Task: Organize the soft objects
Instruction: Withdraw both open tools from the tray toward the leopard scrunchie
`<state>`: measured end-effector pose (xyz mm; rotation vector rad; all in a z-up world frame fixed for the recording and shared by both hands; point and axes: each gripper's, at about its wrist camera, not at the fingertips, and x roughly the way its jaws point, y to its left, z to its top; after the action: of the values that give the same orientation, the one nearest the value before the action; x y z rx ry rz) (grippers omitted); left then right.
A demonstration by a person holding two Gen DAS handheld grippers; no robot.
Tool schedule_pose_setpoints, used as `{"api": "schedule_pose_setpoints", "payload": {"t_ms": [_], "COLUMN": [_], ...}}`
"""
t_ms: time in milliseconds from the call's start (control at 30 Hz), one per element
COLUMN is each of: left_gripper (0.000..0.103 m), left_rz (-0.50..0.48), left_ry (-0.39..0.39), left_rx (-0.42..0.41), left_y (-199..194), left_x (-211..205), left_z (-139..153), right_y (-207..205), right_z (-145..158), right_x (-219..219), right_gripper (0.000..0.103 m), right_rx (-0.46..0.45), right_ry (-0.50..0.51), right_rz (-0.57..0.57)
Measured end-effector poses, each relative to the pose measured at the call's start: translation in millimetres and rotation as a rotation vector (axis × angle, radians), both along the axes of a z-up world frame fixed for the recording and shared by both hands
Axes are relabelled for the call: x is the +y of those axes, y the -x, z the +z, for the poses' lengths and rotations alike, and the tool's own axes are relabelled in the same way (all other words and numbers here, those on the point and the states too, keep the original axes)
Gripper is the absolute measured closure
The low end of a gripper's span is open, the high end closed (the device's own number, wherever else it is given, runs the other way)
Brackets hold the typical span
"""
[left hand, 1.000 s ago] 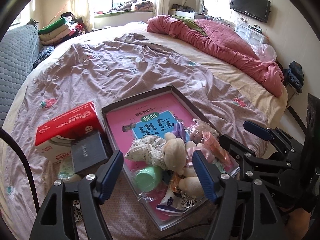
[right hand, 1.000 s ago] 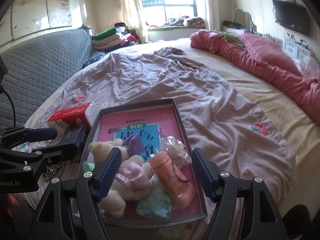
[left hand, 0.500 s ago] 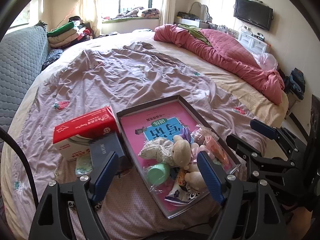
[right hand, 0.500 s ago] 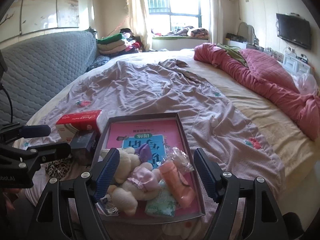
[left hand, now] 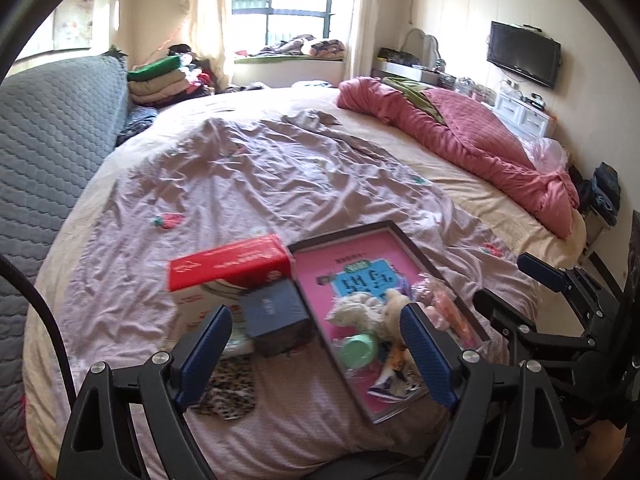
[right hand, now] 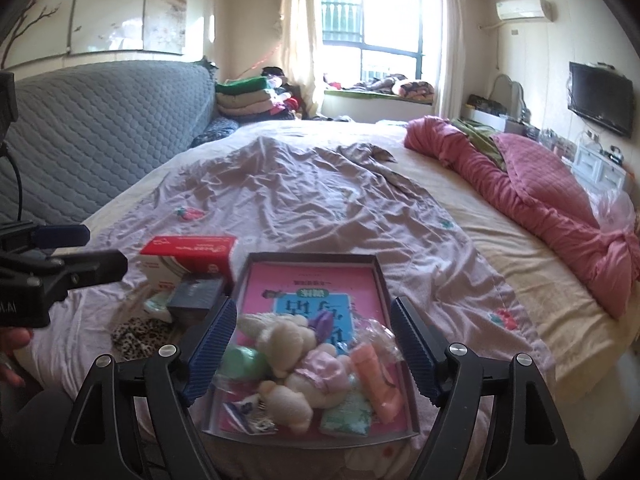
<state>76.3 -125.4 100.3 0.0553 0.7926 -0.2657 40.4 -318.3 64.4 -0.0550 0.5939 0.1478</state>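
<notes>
A dark tray (right hand: 382, 276) (left hand: 404, 236) lies on the bed's near edge with a pink book in it. On the book are a cream plush bear (right hand: 280, 340) (left hand: 372, 312), a pink-dressed plush (right hand: 324, 368), a green cup (right hand: 244, 362) (left hand: 360, 350), an orange soft roll in plastic (right hand: 378, 380) and small packets. A leopard-print cloth (left hand: 230, 390) (right hand: 134, 332) lies left of the tray. My left gripper (left hand: 316, 356) is open and empty above the bed edge. My right gripper (right hand: 312, 350) is open and empty over the tray's near end.
A red and white box (left hand: 228, 268) (right hand: 188, 256) and a dark blue box (left hand: 276, 312) (right hand: 196, 294) sit left of the tray. A crumpled mauve sheet (left hand: 248, 184) covers the bed; a pink quilt (left hand: 472, 148) lies at the right. A grey headboard (right hand: 92, 136) stands left.
Both grippers have pulled back and tilted up from the tray, so more of the room shows. The leopard-print cloth has come into view. Nothing was taken hold of.
</notes>
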Motion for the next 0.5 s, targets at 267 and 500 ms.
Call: {"api": "schedule_pose_setpoints", "payload": {"t_ms": [267,500], "left_gripper": [0.017,0.017], "left_rz": [0.069,0.122], "left_ry": [-0.026,-0.029], "left_rx": [-0.002,0.023], "left_y": [9,14], "left_x": [48,82], "left_z": [8,1], "right_y": [2,4], "right_z": [13,18], "right_x": [29,59], "right_gripper": [0.022,0.022], "right_rx": [0.005,0.006], "right_ry": [-0.014,-0.016], "right_rz": [0.056,0.122]}}
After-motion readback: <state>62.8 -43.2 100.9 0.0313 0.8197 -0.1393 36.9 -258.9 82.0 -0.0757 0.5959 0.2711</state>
